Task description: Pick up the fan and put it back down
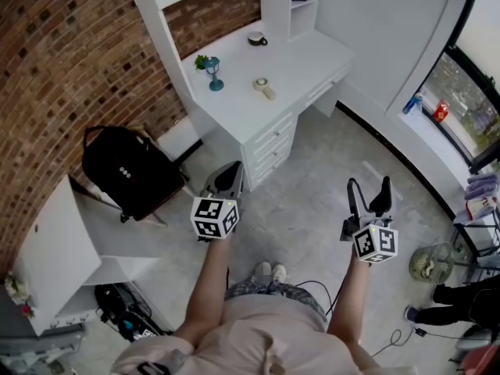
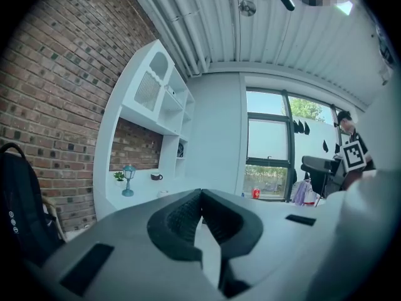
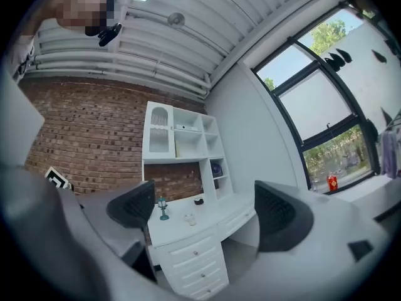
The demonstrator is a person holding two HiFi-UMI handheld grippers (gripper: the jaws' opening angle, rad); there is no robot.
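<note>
A round, wire-caged thing that looks like the fan [image 1: 428,262] stands on the floor at the far right, beside a metal rack. My right gripper [image 1: 370,192] is held in the air to the left of it, well apart. Its jaws stand wide open with nothing between them, and in the right gripper view [image 3: 207,209] only the white desk shows through the gap. My left gripper [image 1: 228,180] is held level near the desk's drawers. Its jaws meet, shut on nothing [image 2: 200,215]. The fan shows in neither gripper view.
A white desk [image 1: 312,65] with shelves stands ahead, carrying a small teal lamp [image 1: 212,73], a mug [image 1: 257,38] and a small roll [image 1: 264,88]. A black bag [image 1: 129,170] sits on a chair at left. Another person [image 1: 461,303] is at the lower right. Cables lie on the floor.
</note>
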